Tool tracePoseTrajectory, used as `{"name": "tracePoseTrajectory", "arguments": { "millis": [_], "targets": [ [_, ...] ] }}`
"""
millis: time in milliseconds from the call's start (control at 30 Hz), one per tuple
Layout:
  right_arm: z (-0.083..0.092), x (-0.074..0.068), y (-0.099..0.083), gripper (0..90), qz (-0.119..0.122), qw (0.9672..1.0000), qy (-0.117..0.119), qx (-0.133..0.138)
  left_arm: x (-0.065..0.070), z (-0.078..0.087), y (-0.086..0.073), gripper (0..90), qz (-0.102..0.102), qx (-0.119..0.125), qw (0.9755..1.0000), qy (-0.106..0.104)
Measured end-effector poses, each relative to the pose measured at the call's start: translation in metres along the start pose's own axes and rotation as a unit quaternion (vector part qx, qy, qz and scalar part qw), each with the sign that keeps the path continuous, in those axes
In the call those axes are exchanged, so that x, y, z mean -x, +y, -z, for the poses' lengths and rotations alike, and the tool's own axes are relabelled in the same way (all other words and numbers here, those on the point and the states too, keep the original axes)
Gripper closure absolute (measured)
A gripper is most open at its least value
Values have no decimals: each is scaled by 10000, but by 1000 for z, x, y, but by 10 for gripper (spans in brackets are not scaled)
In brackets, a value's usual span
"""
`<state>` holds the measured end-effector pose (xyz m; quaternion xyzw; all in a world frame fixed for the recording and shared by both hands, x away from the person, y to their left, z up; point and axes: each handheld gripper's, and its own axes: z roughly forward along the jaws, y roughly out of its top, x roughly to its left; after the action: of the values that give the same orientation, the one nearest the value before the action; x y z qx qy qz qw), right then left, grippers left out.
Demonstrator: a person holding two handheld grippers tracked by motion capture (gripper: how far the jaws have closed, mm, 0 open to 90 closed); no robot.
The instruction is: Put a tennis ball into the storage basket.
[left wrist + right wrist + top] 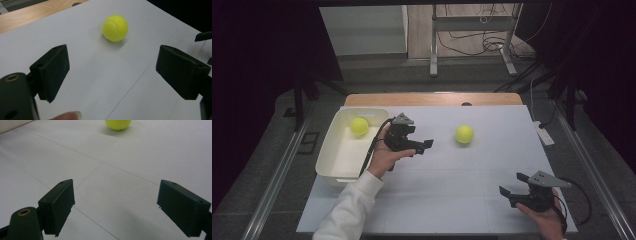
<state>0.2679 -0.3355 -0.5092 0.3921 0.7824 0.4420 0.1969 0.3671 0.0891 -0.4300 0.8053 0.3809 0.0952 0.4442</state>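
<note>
left gripper (428, 145) is aiming at ball (464, 134), jaws apart, empty, for grasping | right gripper (511, 184) is waiting, jaws apart | bin (328, 159) is holding another ball (359, 126)

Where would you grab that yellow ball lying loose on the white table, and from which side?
Probably across its widest middle, one jaw on each side. The tennis ball is round, so no side is better by shape; it sits alone on the table with free space all around. The left gripper is open, empty and already pointed at it, so coming level from the bin side looks simplest.
</note>
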Motion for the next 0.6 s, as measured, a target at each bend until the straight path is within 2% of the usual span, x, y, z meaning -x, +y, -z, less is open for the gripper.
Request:
{"name": "tracePoseTrajectory", "arguments": {
  "millis": [600],
  "targets": [
    [0, 0, 0, 146, -26, 10000, -4, 11, 6, -14, 13, 128, -92, -87, 9999, 9]
  ]
}}
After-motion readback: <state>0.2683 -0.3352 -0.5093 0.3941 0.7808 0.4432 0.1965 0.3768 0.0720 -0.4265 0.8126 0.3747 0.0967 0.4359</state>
